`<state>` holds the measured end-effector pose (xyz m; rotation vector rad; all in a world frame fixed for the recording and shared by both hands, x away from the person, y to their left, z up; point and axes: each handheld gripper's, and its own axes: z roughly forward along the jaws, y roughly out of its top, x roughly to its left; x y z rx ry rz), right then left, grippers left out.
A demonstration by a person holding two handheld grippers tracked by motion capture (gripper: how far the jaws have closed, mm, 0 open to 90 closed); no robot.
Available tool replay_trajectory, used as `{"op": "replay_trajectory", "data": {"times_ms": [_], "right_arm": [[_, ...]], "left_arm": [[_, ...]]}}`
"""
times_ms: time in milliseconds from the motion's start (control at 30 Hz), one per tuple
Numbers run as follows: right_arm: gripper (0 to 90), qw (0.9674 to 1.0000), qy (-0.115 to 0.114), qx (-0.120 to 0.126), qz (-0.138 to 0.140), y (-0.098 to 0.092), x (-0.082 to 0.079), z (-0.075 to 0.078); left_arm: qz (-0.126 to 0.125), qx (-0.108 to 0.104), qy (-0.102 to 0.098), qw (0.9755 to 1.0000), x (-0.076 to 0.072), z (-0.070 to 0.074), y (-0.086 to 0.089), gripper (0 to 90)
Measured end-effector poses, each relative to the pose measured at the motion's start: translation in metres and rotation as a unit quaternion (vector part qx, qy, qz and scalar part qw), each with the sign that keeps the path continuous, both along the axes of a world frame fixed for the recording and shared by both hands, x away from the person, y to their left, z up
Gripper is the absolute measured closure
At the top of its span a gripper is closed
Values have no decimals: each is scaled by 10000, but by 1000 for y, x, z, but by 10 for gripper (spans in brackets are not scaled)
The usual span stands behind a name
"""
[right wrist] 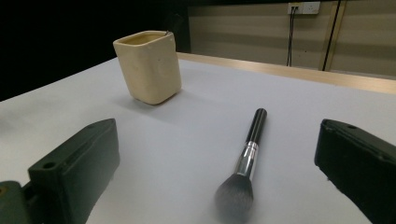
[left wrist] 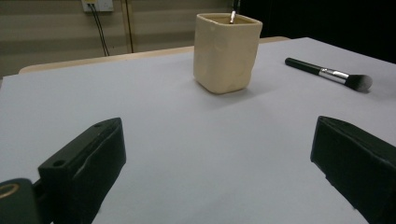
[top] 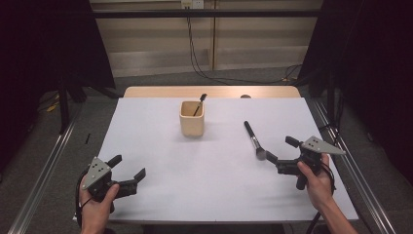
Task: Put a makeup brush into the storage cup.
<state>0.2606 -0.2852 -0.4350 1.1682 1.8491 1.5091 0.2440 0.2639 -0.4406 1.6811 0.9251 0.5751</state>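
A cream square cup (top: pixel 192 118) (left wrist: pixel 226 51) (right wrist: pixel 148 66) stands upright at the table's middle back, with a thin dark brush (top: pixel 199 103) leaning out of it. A black-handled makeup brush (top: pixel 253 139) (left wrist: pixel 328 73) (right wrist: pixel 246 159) lies flat to the cup's right, bristles toward me. My right gripper (top: pixel 280 149) is open, its jaws either side of the bristle end, not touching it. My left gripper (top: pixel 130 166) is open and empty near the table's front left, pointing toward the cup.
The white table top (top: pixel 209 180) has a wooden strip (top: pixel 212 91) along its far edge. Metal rails (top: pixel 44 170) run along both sides on the floor. Cables (top: pixel 199 68) hang from a wall socket behind the table.
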Motion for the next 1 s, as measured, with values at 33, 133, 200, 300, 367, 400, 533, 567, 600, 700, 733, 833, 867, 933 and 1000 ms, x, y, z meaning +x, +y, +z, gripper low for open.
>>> {"op": "replay_trajectory", "data": {"times_ms": [33,133,200,300,367,400,533,567,600,700,733,833,867,933,1000], "right_arm": [[0,10000,-26,-11,-5,0,3,2],[0,10000,-66,-20,-49,2,12,6],[0,9999,-79,-62,-51,2,17,7],[0,9999,-93,-5,-76,5,26,10],[0,9999,-84,82,-92,8,33,12],[0,9999,-72,47,-79,9,36,12],[0,10000,-50,-3,-77,16,46,13],[0,10000,-38,-13,-61,17,49,13],[0,10000,-44,-21,-52,19,51,13],[0,9999,-62,-93,-118,22,57,13],[0,9999,-96,-95,-95,23,58,12],[0,9996,-55,-188,-191,26,62,12],[6,9994,36,-196,-269,27,64,12],[8,9992,48,-246,-297,27,68,13],[10,9990,114,-237,-361,27,71,15]], "left_arm": [[-18,-4,-20,10000,-1,0,0,33],[-59,16,-53,10000,-2,2,-2,33],[-71,19,-29,10000,-2,1,-2,33],[-88,16,-28,10000,-1,1,-3,33],[-96,27,-22,9999,0,1,-2,33],[-99,57,-10,9999,0,0,-2,33],[-94,58,-1,9999,1,0,0,33],[-87,59,3,9999,1,0,0,33],[-84,52,15,9999,1,0,0,33],[-87,66,21,9999,1,0,0,33],[-91,45,34,9999,1,-1,0,33],[-121,54,-4,9999,2,0,0,33],[-119,56,1,9999,3,-1,1,34],[-78,30,21,10000,3,-1,1,34],[-69,47,23,10000,3,-2,3,34]]}}
